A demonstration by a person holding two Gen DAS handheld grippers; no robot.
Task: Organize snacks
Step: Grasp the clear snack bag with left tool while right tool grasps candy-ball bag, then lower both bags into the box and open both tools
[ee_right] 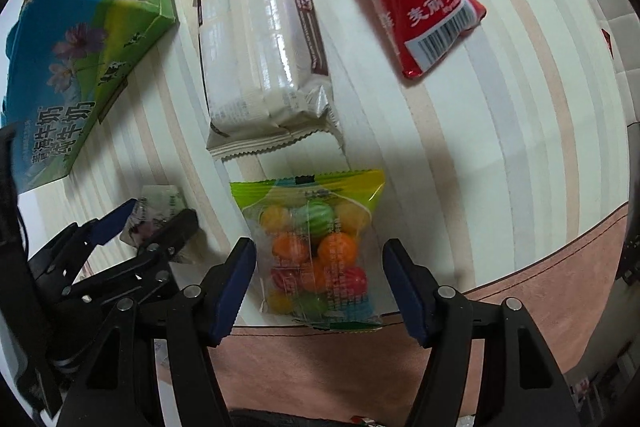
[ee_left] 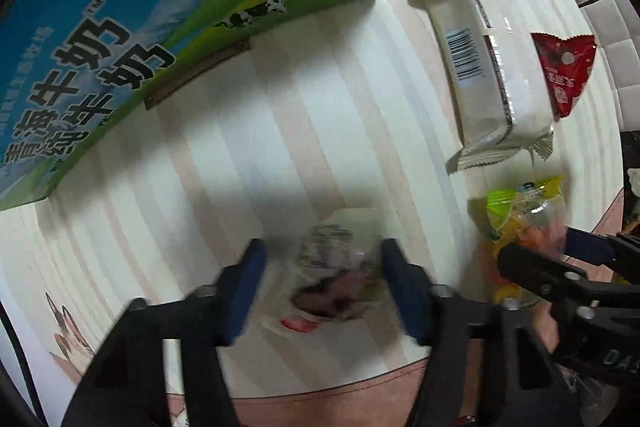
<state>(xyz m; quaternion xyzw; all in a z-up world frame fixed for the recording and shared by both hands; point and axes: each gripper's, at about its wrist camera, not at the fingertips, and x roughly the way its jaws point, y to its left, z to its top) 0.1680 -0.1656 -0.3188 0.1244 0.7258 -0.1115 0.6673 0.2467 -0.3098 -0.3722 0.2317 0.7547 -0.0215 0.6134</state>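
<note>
Right gripper, jaws spread, straddles candy bag at table edge, six o'clock. Left gripper, spread around small packet, ready to pinch. Milk box at ten o'clock.

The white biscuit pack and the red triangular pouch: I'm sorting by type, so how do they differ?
The white biscuit pack is a long rectangular block; the red triangular pouch tapers to a point. The pack is plain white with a dark brown side strip, the pouch glossy red with white characters. The pack looks clearly bulkier than the pouch. Both are sealed, carry barcodes and lie side by side, apart, on the striped table, untouched by either gripper.
</note>
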